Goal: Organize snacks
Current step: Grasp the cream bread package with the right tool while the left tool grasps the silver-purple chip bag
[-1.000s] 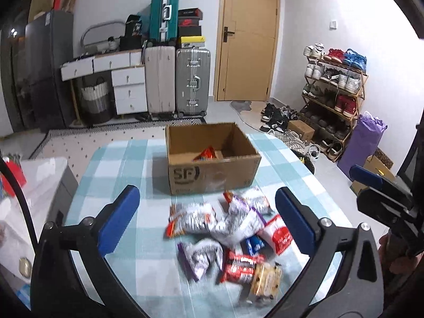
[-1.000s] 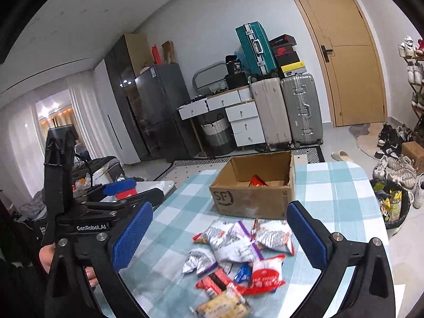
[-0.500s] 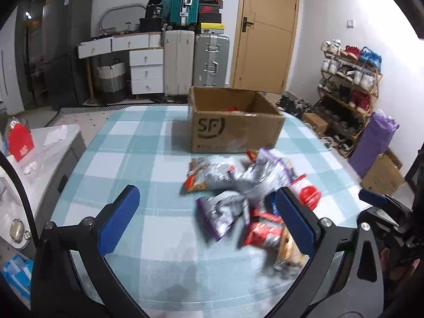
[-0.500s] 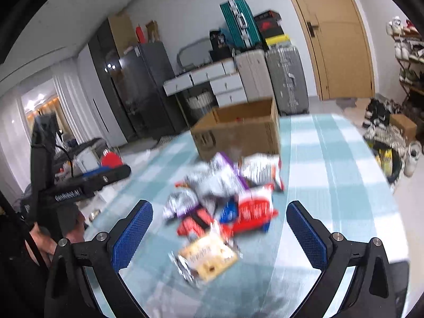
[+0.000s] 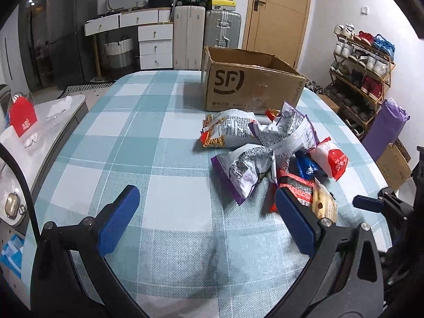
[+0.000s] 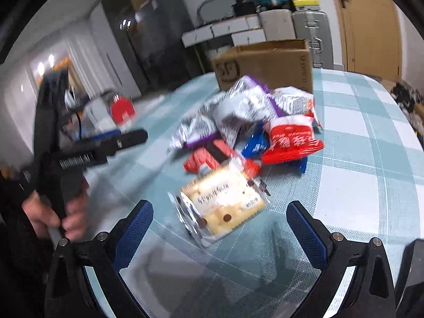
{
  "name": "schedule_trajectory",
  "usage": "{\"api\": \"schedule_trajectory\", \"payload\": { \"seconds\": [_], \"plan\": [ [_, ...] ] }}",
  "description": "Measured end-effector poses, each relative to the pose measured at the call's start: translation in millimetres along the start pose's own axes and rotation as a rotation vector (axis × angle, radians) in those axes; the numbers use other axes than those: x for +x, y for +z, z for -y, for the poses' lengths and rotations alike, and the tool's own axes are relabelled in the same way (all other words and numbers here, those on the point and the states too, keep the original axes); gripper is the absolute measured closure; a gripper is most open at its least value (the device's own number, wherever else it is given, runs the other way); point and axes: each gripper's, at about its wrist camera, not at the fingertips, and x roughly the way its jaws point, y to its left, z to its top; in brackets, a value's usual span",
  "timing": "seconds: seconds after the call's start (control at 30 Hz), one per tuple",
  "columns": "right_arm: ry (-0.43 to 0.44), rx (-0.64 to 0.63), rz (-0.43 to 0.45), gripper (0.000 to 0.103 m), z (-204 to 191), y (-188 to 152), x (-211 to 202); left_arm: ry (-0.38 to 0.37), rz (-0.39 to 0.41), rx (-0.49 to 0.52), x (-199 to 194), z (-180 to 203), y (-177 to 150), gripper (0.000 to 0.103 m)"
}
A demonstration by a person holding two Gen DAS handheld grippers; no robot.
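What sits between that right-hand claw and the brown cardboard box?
The right wrist view shows it: from right gripper to cardboard box, a clear-wrapped cracker packet, then piled snack bags.

The desk (image 5: 159, 137) wears a teal-and-white check cloth. The box (image 5: 251, 90) is brown. Both tools carry blue pads (image 6: 133, 235). The biscuit pack (image 6: 222, 204) is pale yellow.
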Motion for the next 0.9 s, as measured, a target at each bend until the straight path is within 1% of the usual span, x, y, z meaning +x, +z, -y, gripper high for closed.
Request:
{"api": "schedule_trajectory", "payload": {
  "seconds": [0.1,0.27,0.33,0.43,0.57,0.67,0.8,0.87,0.9],
  "plan": [
    [0.002,-0.027,-0.018,0.0,-3.0,0.3,7.4,0.003,0.013,0.002,-1.6,0.7,1.9,0.001],
    [0.02,-0.026,-0.07,0.0,3.3,6.1,24.5,-0.009,-0.018,-0.008,2.9,0.5,0.2,0.001],
    [0.033,-0.024,-0.075,0.0,6.3,8.7,26.9,-0.009,-0.019,-0.006,3.2,0.9,-1.5,0.001],
    [0.03,-0.042,-0.089,0.0,7.5,11.7,31.6,-0.012,-0.021,-0.009,6.6,-0.2,-3.6,0.001],
    [0.03,-0.055,-0.096,0.001,8.6,16.9,38.1,-0.012,-0.04,-0.021,14.5,-2.7,-8.0,0.001],
    [0.026,-0.049,-0.101,0.004,9.5,21.3,44.3,-0.034,-0.066,-0.037,21.2,-2.0,-7.9,0.001],
    [0.055,-0.029,-0.121,0.008,12.7,24.8,51.5,-0.028,-0.055,-0.022,23.3,1.1,-8.2,0.001],
    [0.055,-0.029,-0.12,0.009,11.0,23.7,49.9,-0.027,-0.06,-0.024,24.5,0.2,-9.6,0.001],
    [0.054,-0.029,-0.12,0.012,10.1,23.3,49.2,-0.029,-0.067,-0.031,26.6,-0.4,-10.2,0.001]
  ]
}}
